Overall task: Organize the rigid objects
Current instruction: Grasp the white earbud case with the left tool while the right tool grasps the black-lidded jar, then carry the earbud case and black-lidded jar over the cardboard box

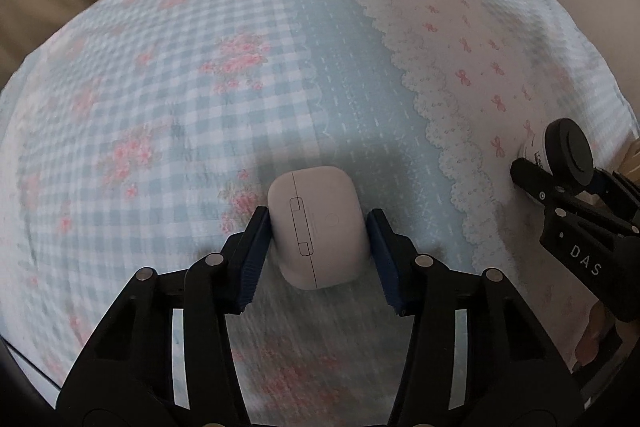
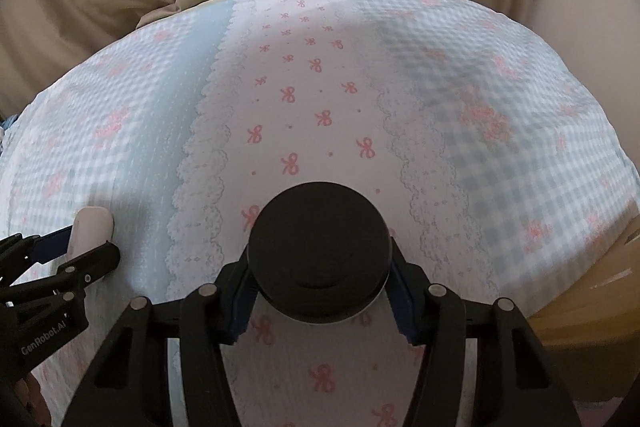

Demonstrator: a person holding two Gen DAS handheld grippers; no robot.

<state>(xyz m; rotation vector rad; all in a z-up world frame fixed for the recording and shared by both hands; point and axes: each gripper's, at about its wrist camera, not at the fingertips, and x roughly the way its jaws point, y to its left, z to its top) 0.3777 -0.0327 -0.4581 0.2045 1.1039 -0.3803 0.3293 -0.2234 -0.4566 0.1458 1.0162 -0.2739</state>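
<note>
One white rounded plastic earbud case is clamped between the blue pads of the left gripper, above the blue-and-pink patterned cloth. To the right, one white jar with a black round lid is clamped by the right gripper.

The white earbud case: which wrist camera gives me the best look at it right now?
The left wrist view. There the white earbud case sits centred between the left gripper fingers, its hinge and seam plainly visible. The right wrist view shows only a narrow edge of it at the far left, partly hidden by that gripper's finger.
</note>
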